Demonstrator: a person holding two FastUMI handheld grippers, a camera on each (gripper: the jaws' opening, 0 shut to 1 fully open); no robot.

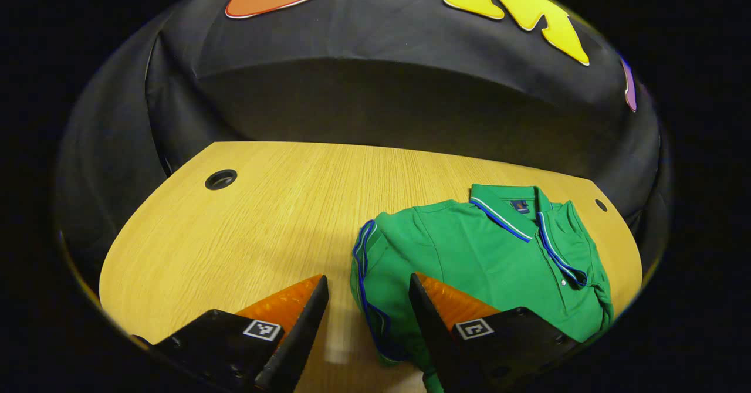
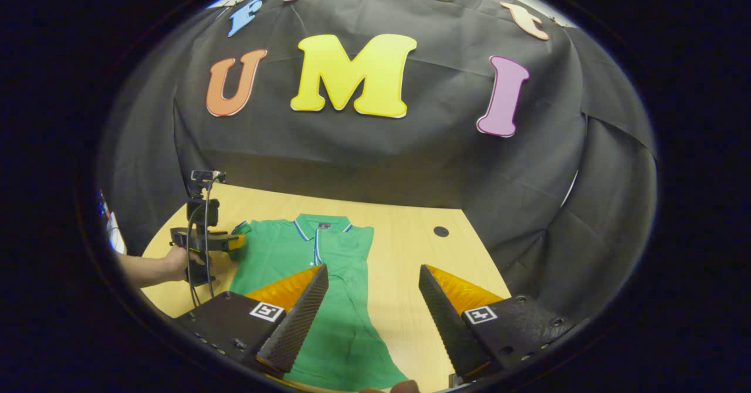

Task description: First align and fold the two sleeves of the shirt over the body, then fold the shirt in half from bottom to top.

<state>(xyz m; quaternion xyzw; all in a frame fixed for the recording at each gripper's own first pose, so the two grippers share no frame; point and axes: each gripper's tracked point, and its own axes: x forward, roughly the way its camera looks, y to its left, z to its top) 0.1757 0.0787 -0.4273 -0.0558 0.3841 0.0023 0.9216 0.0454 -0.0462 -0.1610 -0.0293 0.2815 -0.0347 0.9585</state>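
Light falls from overhead and is even and fairly bright on the wooden table [image 1: 264,217], which carries a pale sheen just ahead of the left gripper [image 1: 366,299]. The booth wall [image 2: 410,158] behind stays dim. Soft shadows lie under the folded edge of the green shirt [image 1: 469,252] and between the spread fingers. In both gripper views the fisheye bends the table's edge strongly toward the rim. Focus is sharp ahead of the right gripper [image 2: 372,290]; the hand [image 2: 176,261] far to its left looks slightly soft, perhaps from distortion.
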